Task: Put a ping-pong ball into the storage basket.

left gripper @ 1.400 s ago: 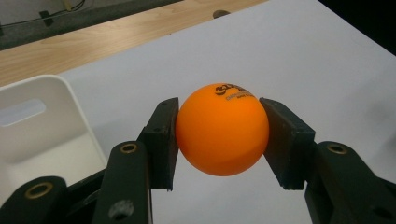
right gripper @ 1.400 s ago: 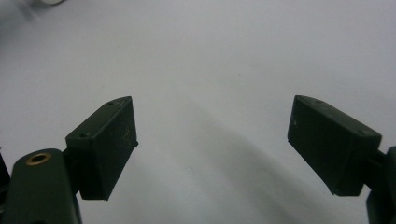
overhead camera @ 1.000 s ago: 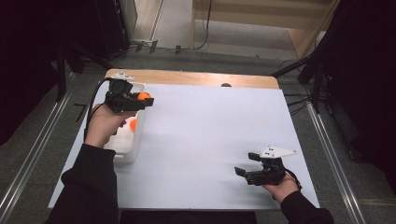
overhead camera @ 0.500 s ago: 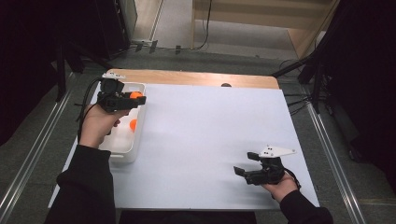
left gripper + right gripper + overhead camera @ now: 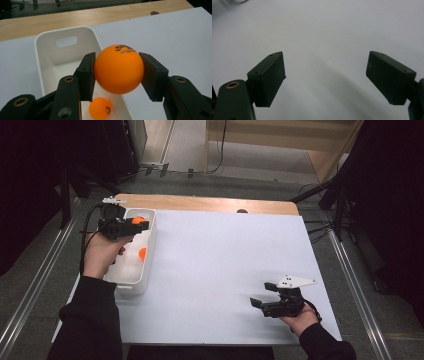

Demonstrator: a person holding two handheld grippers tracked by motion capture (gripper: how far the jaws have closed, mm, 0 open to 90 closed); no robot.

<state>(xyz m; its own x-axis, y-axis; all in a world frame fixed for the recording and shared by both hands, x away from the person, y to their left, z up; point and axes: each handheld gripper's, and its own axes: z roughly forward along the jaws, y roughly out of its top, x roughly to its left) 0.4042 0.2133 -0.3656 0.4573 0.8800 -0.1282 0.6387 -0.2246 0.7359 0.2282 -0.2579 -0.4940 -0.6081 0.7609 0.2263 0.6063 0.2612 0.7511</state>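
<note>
Left gripper view: left claw [image 5: 117, 72] grips orange ball [image 5: 118, 68] above white bin [image 5: 42, 50].

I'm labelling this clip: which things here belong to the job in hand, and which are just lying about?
In the job: held orange ball, left gripper, white bin, second orange ball inside it.
Idle: right gripper, open above the white sheet; wooden table edge.

In the left gripper view, the lower orange ball [image 5: 100, 109] in the white bin [image 5: 47, 50] is partly hidden behind the left gripper [image 5: 117, 75]. The bin's near end is cut off by the bottom edge. The printing on the held ball [image 5: 118, 69] is too small to read.
</note>
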